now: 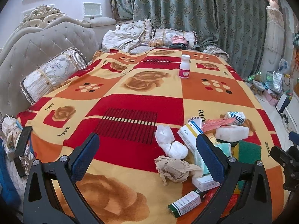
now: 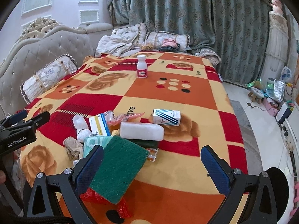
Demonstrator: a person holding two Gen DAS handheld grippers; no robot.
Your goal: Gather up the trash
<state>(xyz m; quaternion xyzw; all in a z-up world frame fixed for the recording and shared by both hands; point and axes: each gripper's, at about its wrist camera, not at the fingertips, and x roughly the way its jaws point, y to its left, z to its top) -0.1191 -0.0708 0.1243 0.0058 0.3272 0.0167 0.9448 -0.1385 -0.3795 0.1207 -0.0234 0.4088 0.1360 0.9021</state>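
- The left gripper hangs above the near part of a bed, its blue-padded fingers spread wide with nothing between them.
- The right gripper is likewise released, jaws far apart and empty, over the same bed.
- A patchwork blanket in red, orange and cream, printed with roses and the word "love", covers the bed.
- The trash lies heaped on the near right part of the blanket: a crumpled white tissue, just beside a crumpled beige tissue, a long medicine box with a yellow and blue stripe, and a small box edged in green.
- In the right wrist view a green scouring pad lies just ahead of the left-hand finger, over a red plastic bag.
- Behind the pad lies a white foam block, then a blue-striped carton.
- A white pill bottle with a pink label stands upright, well apart from the heap, toward the far pillows.
- A tufted grey headboard runs along the left; patterned curtains hang behind.
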